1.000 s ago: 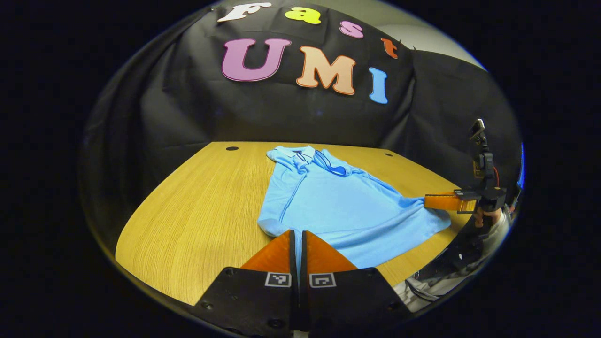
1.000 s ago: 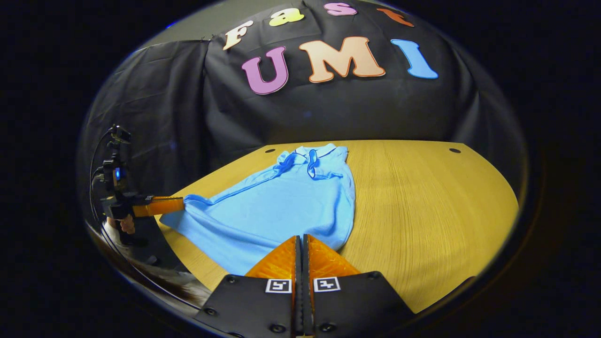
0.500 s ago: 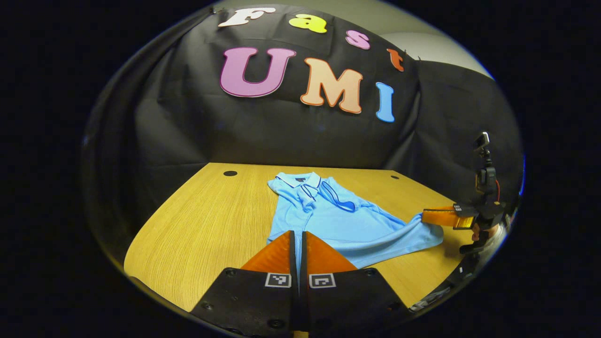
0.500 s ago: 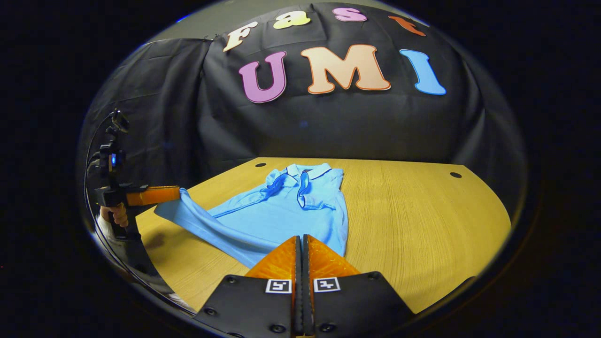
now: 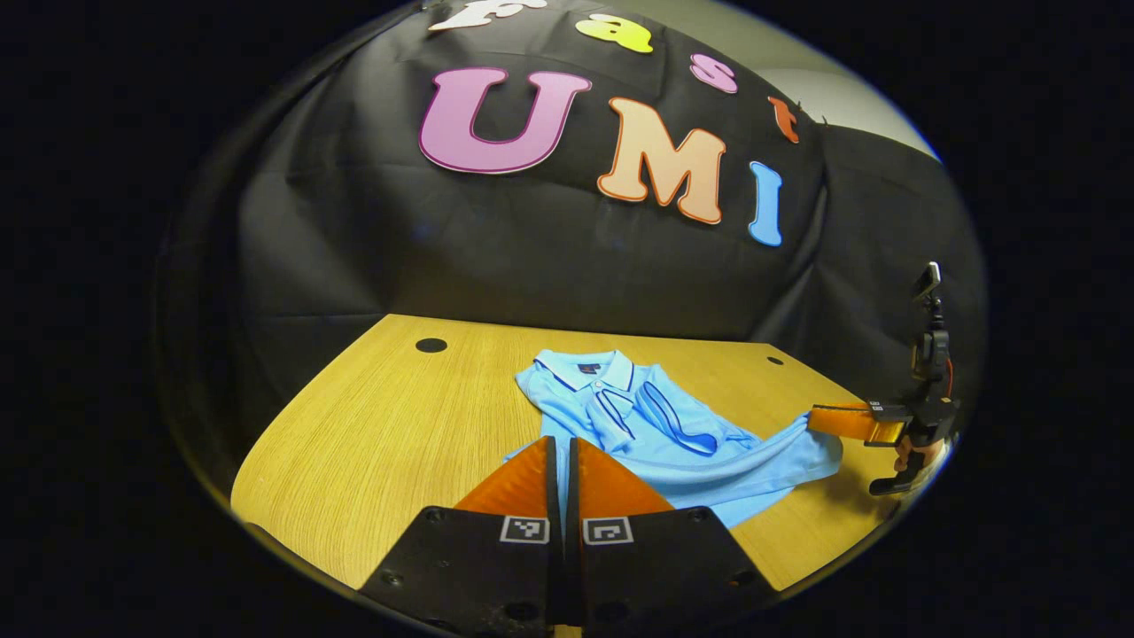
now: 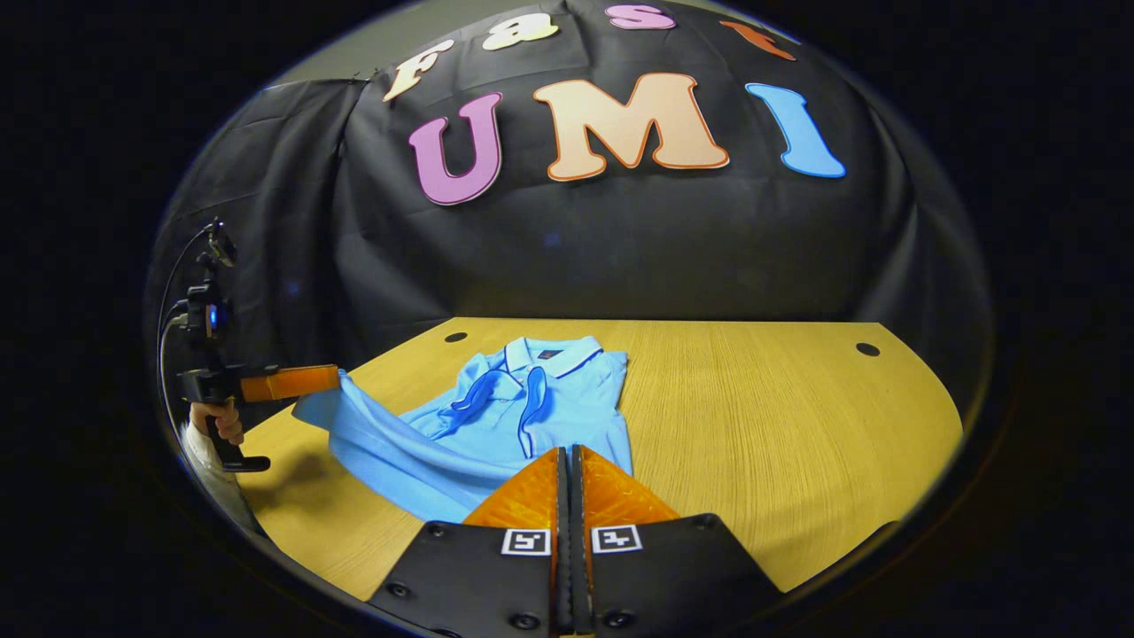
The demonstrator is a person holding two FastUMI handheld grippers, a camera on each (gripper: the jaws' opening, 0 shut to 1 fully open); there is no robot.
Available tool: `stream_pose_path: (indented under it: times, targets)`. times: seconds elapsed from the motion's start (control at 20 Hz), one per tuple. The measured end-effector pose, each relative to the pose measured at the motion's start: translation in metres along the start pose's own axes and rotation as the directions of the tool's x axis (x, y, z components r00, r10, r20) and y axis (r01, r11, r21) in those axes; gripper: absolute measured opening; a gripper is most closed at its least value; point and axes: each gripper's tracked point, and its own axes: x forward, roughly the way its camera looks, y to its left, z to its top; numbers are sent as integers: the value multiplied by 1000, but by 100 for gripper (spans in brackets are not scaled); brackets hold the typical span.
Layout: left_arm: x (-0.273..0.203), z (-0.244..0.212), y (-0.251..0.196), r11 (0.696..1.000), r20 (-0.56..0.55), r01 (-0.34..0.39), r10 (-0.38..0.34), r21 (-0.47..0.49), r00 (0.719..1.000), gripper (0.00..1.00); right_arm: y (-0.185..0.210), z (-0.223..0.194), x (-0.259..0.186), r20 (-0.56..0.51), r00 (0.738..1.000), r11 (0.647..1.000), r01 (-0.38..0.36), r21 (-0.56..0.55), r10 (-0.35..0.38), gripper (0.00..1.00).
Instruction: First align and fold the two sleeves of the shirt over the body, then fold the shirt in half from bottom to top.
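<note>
A light blue polo shirt lies on the wooden table, collar at the far end and sleeves folded over the body. Its bottom hem is lifted off the table and hangs between both grippers. My left gripper is shut on one hem corner, with a strip of blue cloth between its fingers. In the right gripper view the shirt stretches left to the left gripper. My right gripper is shut on the other hem corner, and it also appears at the right as the right gripper.
Bare tabletop spreads to the shirt's right, with round holes near the far corners. A hand holds the left gripper's handle near the table's front edge. Black cloth walls stand close behind the table.
Both grippers have lifted the shirt's hem off the table and carried it forward toward the collar. The lower half now sags between them over the body.
</note>
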Motion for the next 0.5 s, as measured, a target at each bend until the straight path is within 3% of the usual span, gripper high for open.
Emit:
stream_pose_path:
  times: [0.5]
  targets:
    - [82,34,30,996,-1,-87,87,-15,996,0,-26,53,80,-22,996,996,90,26,-90,3]
